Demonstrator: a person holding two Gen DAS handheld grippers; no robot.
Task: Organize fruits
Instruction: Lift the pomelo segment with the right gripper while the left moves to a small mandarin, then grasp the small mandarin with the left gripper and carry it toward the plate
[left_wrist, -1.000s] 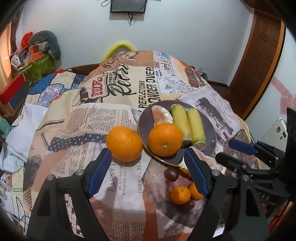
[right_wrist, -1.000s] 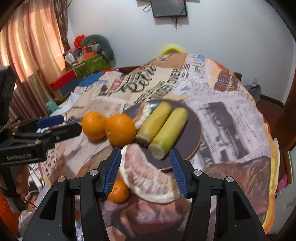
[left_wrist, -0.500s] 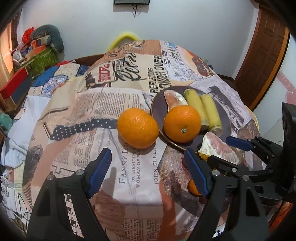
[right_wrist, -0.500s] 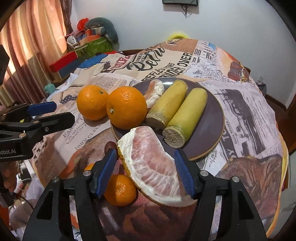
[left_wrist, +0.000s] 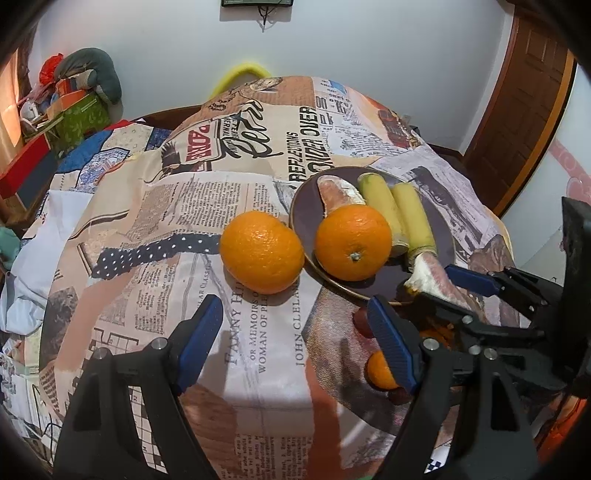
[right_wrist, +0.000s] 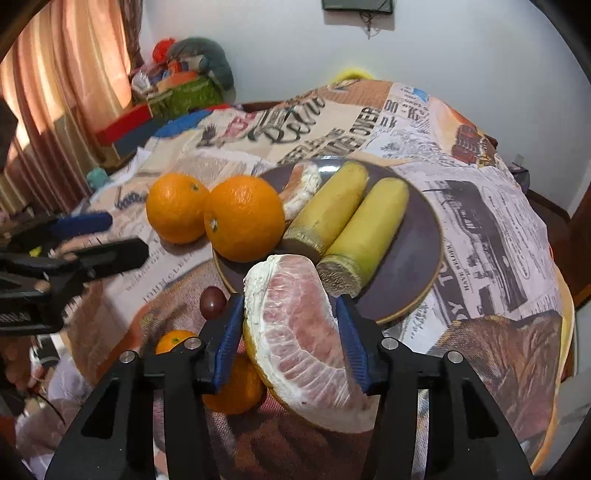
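My right gripper (right_wrist: 291, 339) is shut on a peeled pomelo wedge (right_wrist: 295, 325) and holds it at the near rim of the dark plate (right_wrist: 417, 243); the wedge also shows in the left wrist view (left_wrist: 432, 275). The plate holds an orange (right_wrist: 243, 218), another pomelo piece (right_wrist: 304, 182) and two yellow sugarcane-like sticks (right_wrist: 354, 218). A second orange (left_wrist: 262, 253) lies on the cloth left of the plate (left_wrist: 306, 218). My left gripper (left_wrist: 295, 336) is open and empty, just short of that orange.
Small tangerines (right_wrist: 231, 384) and a dark grape (right_wrist: 212, 302) lie on the cloth below the right gripper. The table wears a newspaper-print cloth (left_wrist: 236, 155). Boxes and bags (left_wrist: 70, 110) are piled at the far left; a door (left_wrist: 524, 92) stands at the right.
My right gripper closed on the pomelo wedge and carried it forward to the plate's near rim. My left gripper moved closer to the loose orange and stayed open.
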